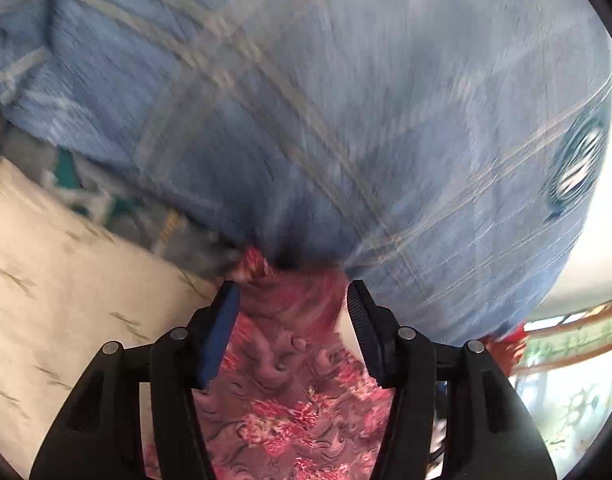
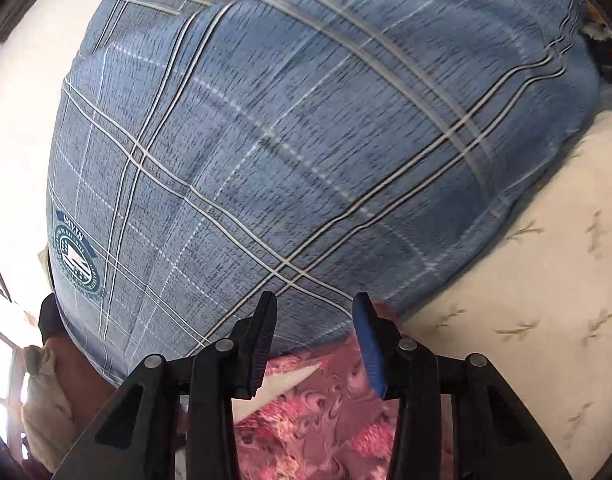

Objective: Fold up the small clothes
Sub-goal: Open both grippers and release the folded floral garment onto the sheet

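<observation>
A pink and red floral cloth (image 1: 298, 400) lies bunched beneath my left gripper (image 1: 293, 286), running up between the two fingers to the edge of a blue plaid cover (image 1: 306, 120). The jaws stand apart and the pads do not press on the cloth. The same floral cloth (image 2: 318, 412) shows under my right gripper (image 2: 315, 296), with a white patch near the left finger. That gripper's jaws also stand apart with nothing clamped, their tips over the lower edge of the blue plaid cover (image 2: 286, 140).
The blue plaid cover bulges like a big pillow or quilt and bears a round teal badge (image 2: 76, 254). A cream sheet with a leaf pattern (image 2: 526, 340) lies to the right, and to the left in the left wrist view (image 1: 46, 280). A grey and teal fabric (image 1: 106, 196) is tucked beneath the cover.
</observation>
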Tool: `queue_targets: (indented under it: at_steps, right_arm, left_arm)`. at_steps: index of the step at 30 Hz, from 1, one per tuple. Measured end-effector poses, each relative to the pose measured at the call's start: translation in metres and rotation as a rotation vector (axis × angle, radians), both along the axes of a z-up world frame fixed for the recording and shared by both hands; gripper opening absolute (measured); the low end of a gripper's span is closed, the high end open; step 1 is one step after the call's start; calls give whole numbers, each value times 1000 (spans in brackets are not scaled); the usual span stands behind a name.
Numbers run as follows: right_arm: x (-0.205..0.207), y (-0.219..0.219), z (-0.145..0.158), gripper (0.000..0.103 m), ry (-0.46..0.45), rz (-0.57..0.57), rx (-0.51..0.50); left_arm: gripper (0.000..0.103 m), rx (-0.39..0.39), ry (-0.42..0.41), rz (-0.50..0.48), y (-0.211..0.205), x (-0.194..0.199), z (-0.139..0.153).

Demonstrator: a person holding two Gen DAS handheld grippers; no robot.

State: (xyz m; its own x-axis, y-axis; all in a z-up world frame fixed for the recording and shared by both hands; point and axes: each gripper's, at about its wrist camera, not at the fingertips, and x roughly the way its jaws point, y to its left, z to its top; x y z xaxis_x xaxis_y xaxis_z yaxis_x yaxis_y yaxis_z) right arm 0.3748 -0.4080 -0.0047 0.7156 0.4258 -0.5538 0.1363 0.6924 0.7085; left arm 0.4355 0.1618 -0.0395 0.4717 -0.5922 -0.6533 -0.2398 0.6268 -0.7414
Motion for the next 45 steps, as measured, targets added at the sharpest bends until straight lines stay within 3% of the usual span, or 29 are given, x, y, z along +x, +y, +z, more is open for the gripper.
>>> queue_targets:
  at_steps: [2, 4, 6, 10, 12, 13, 14, 15, 16, 18, 19, 20, 22, 27, 28, 30, 32, 33, 37, 39, 42, 45]
  right_arm:
    - [-11, -3, -5, 45, 40, 40, -83]
    - [-17, -6, -14, 46, 87, 47, -146]
    - [-18, -6, -26, 46, 122, 49, -136]
    - [-5, 5, -39, 47, 147, 48, -102]
    - [3, 16, -42, 46, 156, 75, -145]
    - [7, 22, -41, 40, 167, 90, -200]
    - [10, 28, -36, 6, 155, 112, -236]
    - [9, 29, -28, 8, 120, 117, -246]
    - [4, 26, -13, 8, 30, 93, -238]
    - [0, 9, -4, 2, -41, 3, -219]
    - [0, 3, -8, 2, -16, -20, -203]
    - [6, -6, -23, 2, 67, -30, -181]
    - [9, -9, -44, 2, 203, -49, -232]
    - [-54, -14, -29, 8, 63, -90, -122]
    - [-69, -15, -25, 9, 40, -85, -100]
    - [-105, -20, -17, 13, 7, -79, -74]
    - [-143, -16, -16, 29, 2, -110, -86]
    - [-160, -16, -17, 32, 6, -119, -95]
    - [-215, -19, -33, 32, 71, -148, -57]
    - [-246, -14, -36, 33, 74, -165, -26]
    - [-283, -3, -20, 33, 54, -169, -45]
    - [-308, 5, 4, 33, 16, -167, -97]
  left_arm:
    - [61, 25, -7, -6, 15, -11, 0]
    - [66, -5, 13, -21, 21, -22, -8]
    - [75, -26, 38, -45, 20, -27, -17]
    - [77, -6, 101, -121, 3, -26, -37]
    - [77, 18, 105, -160, -10, -27, -40]
    - [76, 55, 84, -165, -16, -27, -36]
    - [72, 88, 64, -168, -23, -27, -30]
    - [56, 116, 39, -172, -26, -28, -26]
    - [48, 139, 16, -182, -30, -26, -22]
    - [28, 218, 45, -175, -38, -20, -27]
    - [23, 237, 69, -168, -33, -14, -33]
    - [17, 232, 90, -162, -31, -12, -40]
    - [16, 152, 106, -107, -17, -15, -43]
    - [17, 112, 95, -87, 7, -44, -31]
    - [17, 94, 79, -98, 11, -57, -24]
    - [31, 61, 47, -120, 2, -80, -13]
    - [48, 54, 20, -130, -2, -110, -3]
    - [51, 52, 18, -132, -9, -118, -1]
    - [51, 11, 28, -172, -12, -165, 6]
    - [57, -8, 20, -181, -3, -184, 11]
    - [63, -25, -5, -188, -6, -210, 23]
    - [70, 13, -33, -212, 5, -230, 35]
